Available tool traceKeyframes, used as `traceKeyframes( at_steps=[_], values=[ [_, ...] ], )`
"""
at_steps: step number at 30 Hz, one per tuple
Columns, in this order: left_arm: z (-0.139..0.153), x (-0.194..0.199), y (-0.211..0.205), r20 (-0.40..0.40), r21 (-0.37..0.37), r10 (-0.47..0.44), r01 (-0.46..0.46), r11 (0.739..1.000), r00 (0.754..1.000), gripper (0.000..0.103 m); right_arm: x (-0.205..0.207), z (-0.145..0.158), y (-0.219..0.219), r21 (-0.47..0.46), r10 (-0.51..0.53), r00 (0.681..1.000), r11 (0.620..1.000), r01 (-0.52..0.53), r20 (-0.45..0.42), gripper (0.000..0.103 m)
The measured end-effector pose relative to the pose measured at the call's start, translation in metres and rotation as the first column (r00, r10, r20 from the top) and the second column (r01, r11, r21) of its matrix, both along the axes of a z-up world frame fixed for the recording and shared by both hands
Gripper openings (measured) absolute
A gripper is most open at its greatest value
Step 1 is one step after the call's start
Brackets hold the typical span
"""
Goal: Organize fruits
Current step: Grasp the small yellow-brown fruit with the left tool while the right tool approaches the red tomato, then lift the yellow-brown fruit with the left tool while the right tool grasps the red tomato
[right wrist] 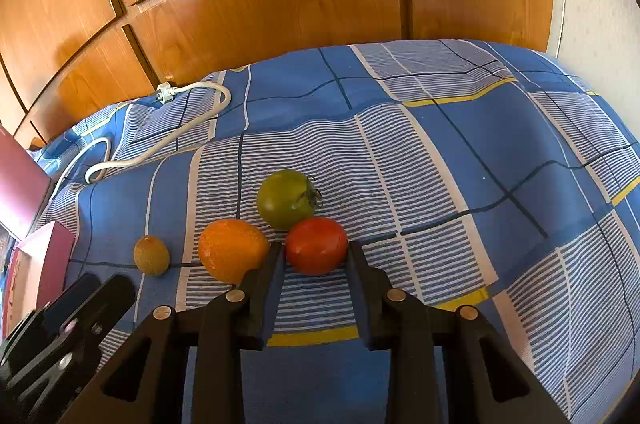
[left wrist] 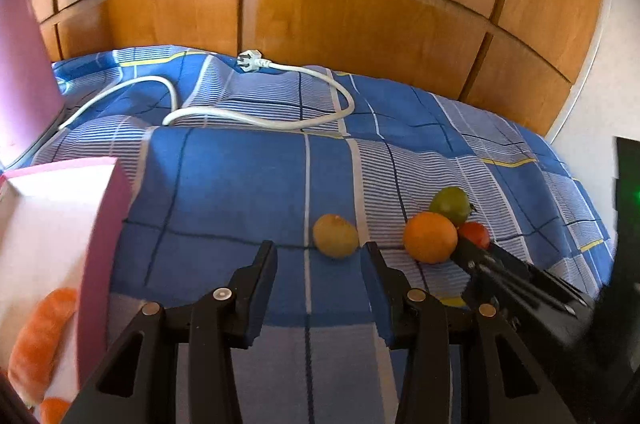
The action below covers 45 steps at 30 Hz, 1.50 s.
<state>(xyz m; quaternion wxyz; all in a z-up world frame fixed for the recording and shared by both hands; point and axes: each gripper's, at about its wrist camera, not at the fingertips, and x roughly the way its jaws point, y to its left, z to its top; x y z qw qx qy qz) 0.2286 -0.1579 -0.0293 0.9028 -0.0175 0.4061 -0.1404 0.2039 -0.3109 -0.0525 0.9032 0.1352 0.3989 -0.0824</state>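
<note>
Four fruits lie on the blue checked bedcover point(right wrist: 480, 163). My right gripper point(right wrist: 315, 251) is shut on the red tomato point(right wrist: 317, 251), with a finger pressed to each side. A green tomato point(right wrist: 286, 199) touches it from behind and an orange point(right wrist: 232, 250) sits against the left finger. The kiwi point(left wrist: 335, 236) lies apart from them, just ahead of the tips of my left gripper point(left wrist: 319, 247), which is open and holds nothing. In the left wrist view the orange point(left wrist: 430, 237), green tomato point(left wrist: 450, 204) and red tomato point(left wrist: 476, 232) are on the right, with the right gripper's fingers point(left wrist: 492, 260) reaching them.
A pink box point(left wrist: 104, 224) with a white inside stands at the left and holds something orange point(left wrist: 40, 340). A white power cable with a plug point(left wrist: 260, 119) curls across the far side of the bed. Wooden wardrobe doors point(left wrist: 360, 3) rise behind it.
</note>
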Motion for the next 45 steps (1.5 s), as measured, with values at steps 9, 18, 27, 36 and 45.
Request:
traceKeyframes(
  at_steps=[9, 18, 27, 36, 45],
  values=[
    [-0.013, 0.035, -0.016, -0.065, -0.033, -0.011, 0.009, 0.999, 0.998, 0.044, 0.001, 0.000, 0.000, -0.003, 0.002, 1.000, 1.000, -0.002, 0.001, 0.032],
    [-0.019, 0.042, -0.003, -0.085, -0.138, -0.001, -0.010, 0.990, 0.996, 0.033, 0.000, -0.001, -0.006, 0.066, 0.006, 1.000, 0.998, -0.007, 0.024, 0.038],
    [-0.016, 0.026, 0.005, -0.076, -0.108, 0.030, -0.038, 0.993, 0.997, 0.027, -0.004, -0.002, -0.014, 0.131, -0.004, 0.999, 0.991, -0.003, 0.052, 0.034],
    [-0.014, -0.025, 0.027, -0.065, -0.076, 0.045, -0.050, 0.996, 0.997, 0.027, -0.009, -0.002, -0.023, 0.199, -0.006, 0.997, 0.980, -0.011, 0.082, 0.030],
    [-0.013, -0.075, 0.040, -0.031, -0.034, 0.042, -0.043, 0.998, 0.999, 0.027, -0.035, 0.005, -0.012, 0.157, 0.039, 0.995, 0.986, -0.053, 0.087, 0.030]
  ],
)
